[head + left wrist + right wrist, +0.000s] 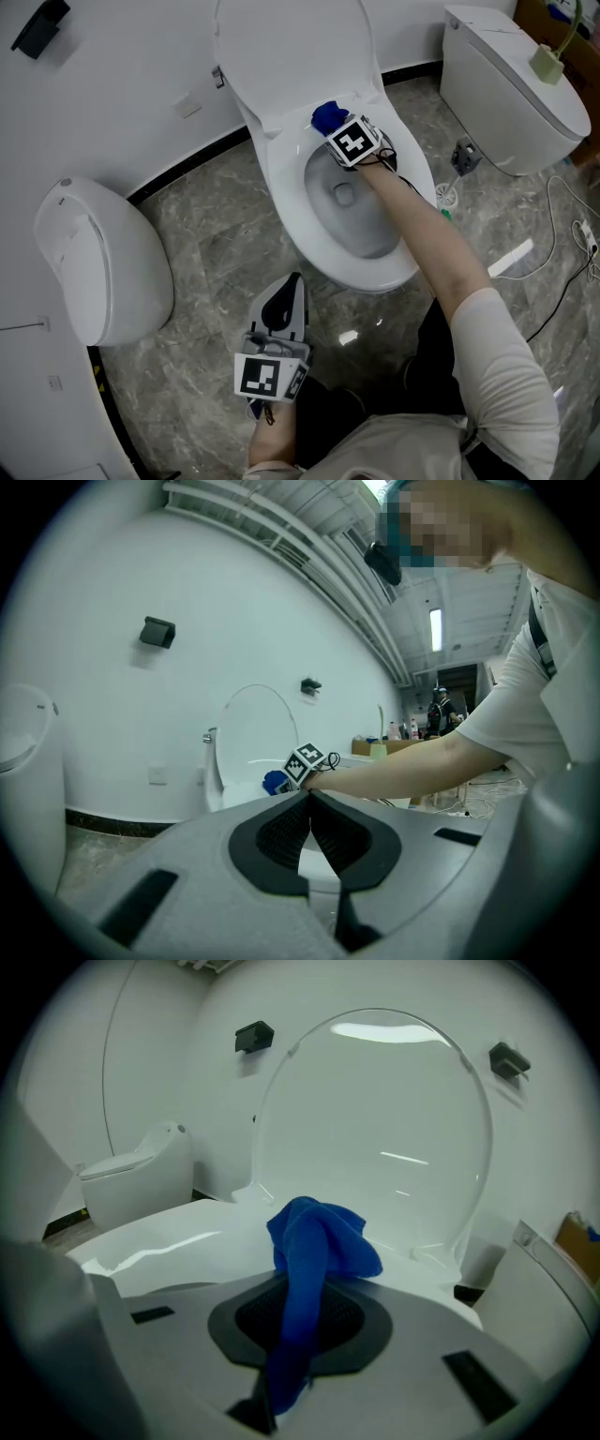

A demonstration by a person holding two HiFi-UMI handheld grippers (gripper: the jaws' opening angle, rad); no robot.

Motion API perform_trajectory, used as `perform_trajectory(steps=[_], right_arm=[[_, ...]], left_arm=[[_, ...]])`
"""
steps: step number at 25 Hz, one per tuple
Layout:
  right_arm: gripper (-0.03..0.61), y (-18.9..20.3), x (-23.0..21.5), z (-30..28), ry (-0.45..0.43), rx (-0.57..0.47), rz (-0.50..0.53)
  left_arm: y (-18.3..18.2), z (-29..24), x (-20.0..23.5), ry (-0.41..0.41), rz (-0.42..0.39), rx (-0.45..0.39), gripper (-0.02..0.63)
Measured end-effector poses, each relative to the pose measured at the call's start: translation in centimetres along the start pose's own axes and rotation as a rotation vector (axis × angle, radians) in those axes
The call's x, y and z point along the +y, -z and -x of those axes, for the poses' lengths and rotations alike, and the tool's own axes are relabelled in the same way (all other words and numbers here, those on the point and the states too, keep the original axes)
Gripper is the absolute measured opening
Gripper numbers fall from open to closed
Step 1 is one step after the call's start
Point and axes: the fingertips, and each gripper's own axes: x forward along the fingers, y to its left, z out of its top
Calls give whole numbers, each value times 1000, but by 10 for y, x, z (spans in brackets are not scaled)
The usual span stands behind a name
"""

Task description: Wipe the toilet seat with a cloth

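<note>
Head view: lower part of cloth point(327, 116) behind right hand-held gripper point(336, 129); top of toilet lid point(291, 47) beyond frame edge.

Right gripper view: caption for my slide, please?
Right tool shut on the cloth, over the seat, lid raised behind.

Closed white toilet point(103, 262) at left, another toilet point(511, 89) at right — grey marbled floor point(225, 253)

Bright, even light; fisheye-warped edges
</note>
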Motion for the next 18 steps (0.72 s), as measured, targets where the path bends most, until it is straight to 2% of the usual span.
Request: perform_trajectory(steps=[18], right_arm=[[49,-16,27,-8,-45,-2,96]], left_arm=[[1,-3,-6,23,8,-7,8]])
